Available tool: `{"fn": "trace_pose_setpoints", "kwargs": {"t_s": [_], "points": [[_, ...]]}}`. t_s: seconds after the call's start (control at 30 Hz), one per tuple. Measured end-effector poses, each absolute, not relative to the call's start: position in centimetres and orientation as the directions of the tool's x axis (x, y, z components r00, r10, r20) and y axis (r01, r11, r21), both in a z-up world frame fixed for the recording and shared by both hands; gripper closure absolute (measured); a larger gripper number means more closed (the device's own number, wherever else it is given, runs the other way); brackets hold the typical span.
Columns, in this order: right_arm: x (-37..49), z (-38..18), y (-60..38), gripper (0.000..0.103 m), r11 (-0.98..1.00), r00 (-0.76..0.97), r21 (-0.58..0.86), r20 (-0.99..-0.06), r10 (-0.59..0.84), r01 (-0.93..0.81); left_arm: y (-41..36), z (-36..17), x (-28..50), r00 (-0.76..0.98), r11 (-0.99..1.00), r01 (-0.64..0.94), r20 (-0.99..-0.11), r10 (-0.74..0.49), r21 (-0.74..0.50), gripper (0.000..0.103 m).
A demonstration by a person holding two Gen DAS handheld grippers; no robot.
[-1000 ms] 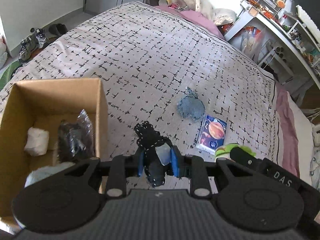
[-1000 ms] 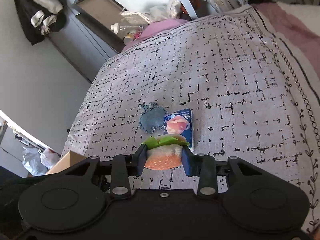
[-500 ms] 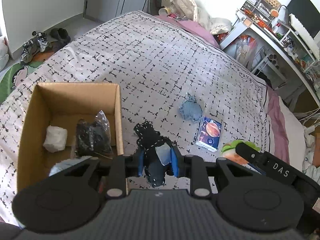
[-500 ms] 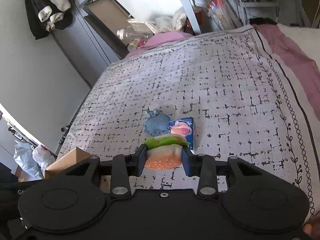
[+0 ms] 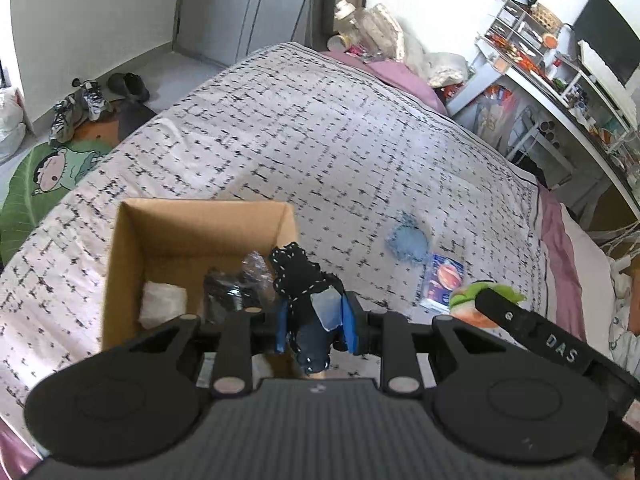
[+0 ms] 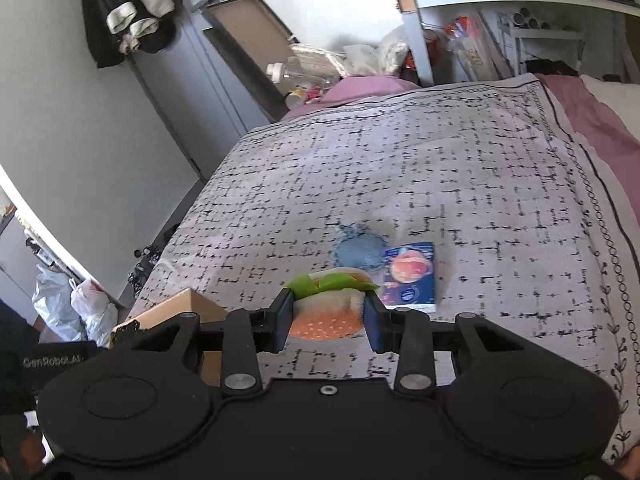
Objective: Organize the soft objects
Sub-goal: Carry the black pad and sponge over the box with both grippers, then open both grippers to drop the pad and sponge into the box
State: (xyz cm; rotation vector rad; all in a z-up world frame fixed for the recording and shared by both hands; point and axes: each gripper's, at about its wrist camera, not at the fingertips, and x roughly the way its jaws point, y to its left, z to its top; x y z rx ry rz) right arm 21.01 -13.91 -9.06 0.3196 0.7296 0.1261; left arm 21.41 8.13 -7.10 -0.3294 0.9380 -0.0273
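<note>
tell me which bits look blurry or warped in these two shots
Left wrist view: bedspread and blue cloth smeared by motion, held black toy sharp, fisheye bends the desk. Right wrist view: bedspread mildly blurred, plush burger crisp, wall edges curve.

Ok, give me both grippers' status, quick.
Left gripper: shut on the black stitched plush toy, beside the cardboard box.
Right gripper: shut on the plush burger, above the bedspread.
</note>
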Motion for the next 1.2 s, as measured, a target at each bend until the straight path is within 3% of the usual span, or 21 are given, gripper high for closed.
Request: {"fn": "trace_pose_setpoints", "kwargs": {"t_s": [0.6,0.77,1.2], "points": [[21.1,-9.2,-8.5,0.067,0.941,0.727,0.325,-0.623,0.290,-0.096,14.9,-9.1,24.0,0.598,0.941,-0.189,-0.793,-0.116,-0.281,0.073],[21.2,-9.3,-7.2,0.067,0.935,0.721,0.331,-0.617,0.315,-0.125,15.8,-9.5,24.5,0.599,0.928,-0.197,-0.788,-0.143,-0.318,0.054],[20.2,-8.9,-4.0,0.066,0.913,0.698,0.348,-0.600,0.392,-0.213,17.6,-9.3,23.0,0.600,0.920,-0.214,-0.788,-0.141,-0.328,0.052]]}}
